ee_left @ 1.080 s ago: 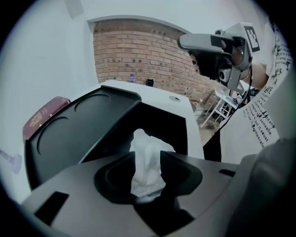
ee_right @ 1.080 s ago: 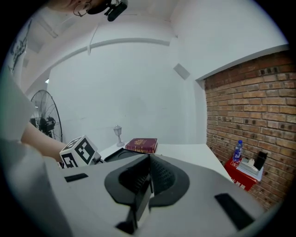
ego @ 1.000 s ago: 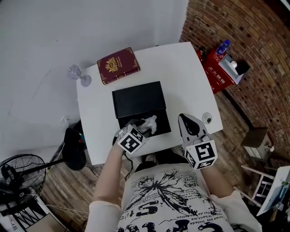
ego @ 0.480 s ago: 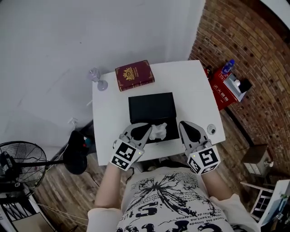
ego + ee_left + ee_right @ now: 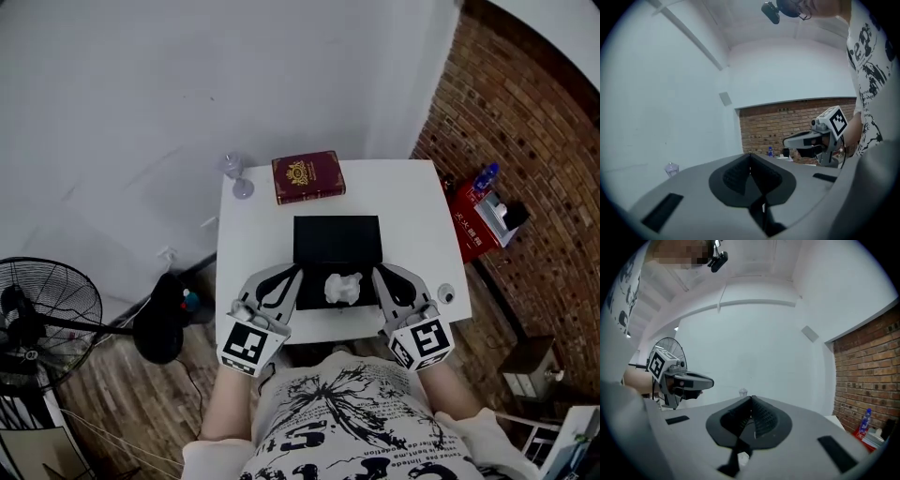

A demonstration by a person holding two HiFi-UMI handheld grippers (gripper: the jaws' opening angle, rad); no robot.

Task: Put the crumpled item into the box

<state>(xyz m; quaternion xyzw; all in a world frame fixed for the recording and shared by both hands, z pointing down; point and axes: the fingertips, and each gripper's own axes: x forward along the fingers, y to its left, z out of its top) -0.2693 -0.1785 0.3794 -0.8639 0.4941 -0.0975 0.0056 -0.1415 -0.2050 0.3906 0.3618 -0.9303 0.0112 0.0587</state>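
The crumpled white item [image 5: 342,288] lies inside the near half of the open black box [image 5: 337,240] on the white table [image 5: 258,239]. My left gripper [image 5: 292,273] sits just left of the box at the table's near edge. Its jaws are closing down to shut, with nothing between them. My right gripper [image 5: 380,273] mirrors it on the box's right side, also shut and empty. In the left gripper view the left gripper [image 5: 750,155] has its jaws met, with the right gripper [image 5: 820,139] beyond. The right gripper view shows the right gripper [image 5: 751,400] closed and the left gripper [image 5: 680,380] across.
A red book [image 5: 307,176] and a clear glass [image 5: 237,174] stand at the table's far edge. A small round object [image 5: 446,293] sits at the near right corner. On the floor are a fan [image 5: 47,314] at left and a red crate [image 5: 476,223] with a blue bottle [image 5: 486,176] at right.
The left gripper, open over the box by the crumpled item a second ago, has drawn back to the near left and shut. The item stays in the box.
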